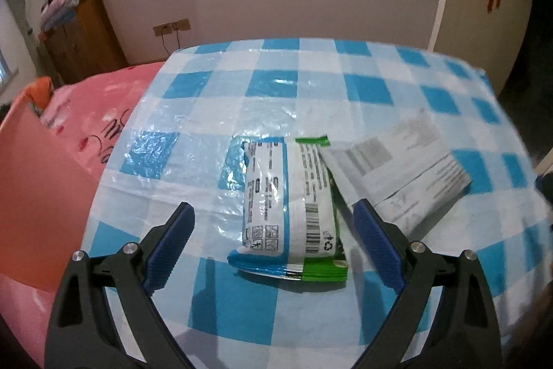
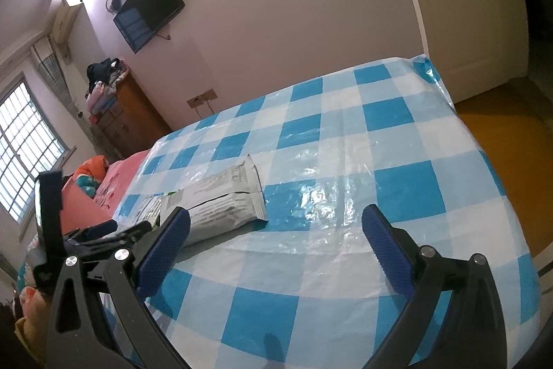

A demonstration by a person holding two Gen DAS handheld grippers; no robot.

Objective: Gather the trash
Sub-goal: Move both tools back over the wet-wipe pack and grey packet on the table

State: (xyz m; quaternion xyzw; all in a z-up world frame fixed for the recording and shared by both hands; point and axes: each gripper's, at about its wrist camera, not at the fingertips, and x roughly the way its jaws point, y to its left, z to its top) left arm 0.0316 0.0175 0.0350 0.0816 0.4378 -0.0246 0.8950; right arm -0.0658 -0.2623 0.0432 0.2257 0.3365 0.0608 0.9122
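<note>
A white wrapper with blue and green edges lies flat on the blue-and-white checked tablecloth. My left gripper hovers open just in front of it, the wrapper between the lines of its blue fingers. A grey-white printed packet lies to its right, partly overlapping it. In the right wrist view that grey packet sits ahead and left of my open right gripper, which holds nothing. The green-edged wrapper peeks out behind the packet. The left gripper's black body shows at left.
A bed with pink covers adjoins the table's left side. A wooden dresser piled with clothes stands by the far wall under a mounted TV. A white door and orange floor lie to the right.
</note>
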